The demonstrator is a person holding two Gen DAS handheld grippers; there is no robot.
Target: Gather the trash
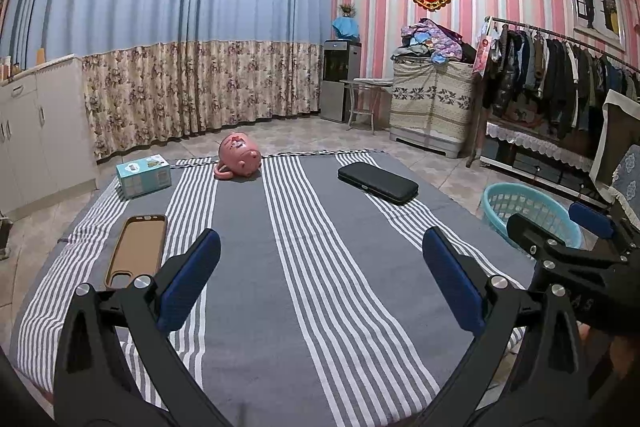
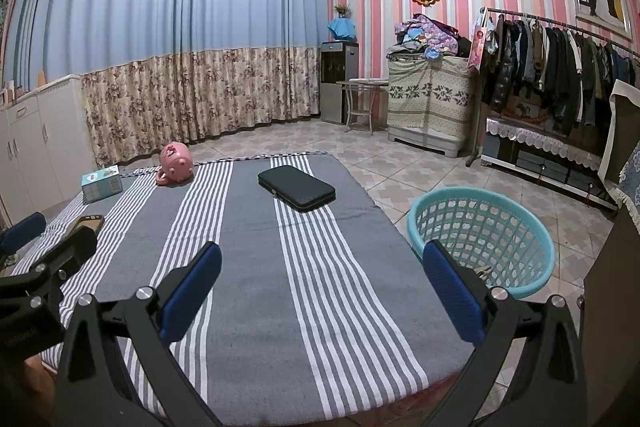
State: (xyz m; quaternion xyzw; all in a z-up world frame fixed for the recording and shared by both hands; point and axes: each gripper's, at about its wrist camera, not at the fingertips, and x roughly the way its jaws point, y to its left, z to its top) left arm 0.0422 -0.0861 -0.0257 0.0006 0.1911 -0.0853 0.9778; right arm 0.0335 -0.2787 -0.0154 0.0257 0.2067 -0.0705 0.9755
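Note:
On the grey striped cloth [image 1: 248,291] lie a brown phone case [image 1: 138,249] at the near left, a small teal box [image 1: 144,174] at the far left, a pink pig-shaped pot [image 1: 239,155] on its side at the far edge, and a black zip case [image 1: 378,182] at the far right. My left gripper [image 1: 320,247] hovers open over the cloth, beside the phone case. My right gripper [image 2: 322,261] is open above the cloth's near right part, with nothing between its fingers. A teal plastic basket [image 2: 482,237] stands on the floor right of the cloth.
White cabinets [image 1: 36,131] line the left wall. A water dispenser [image 1: 338,79], a small table [image 1: 366,101] and a covered chest [image 1: 432,107] stand at the back. A clothes rack [image 1: 560,75] fills the right side. Tiled floor surrounds the cloth.

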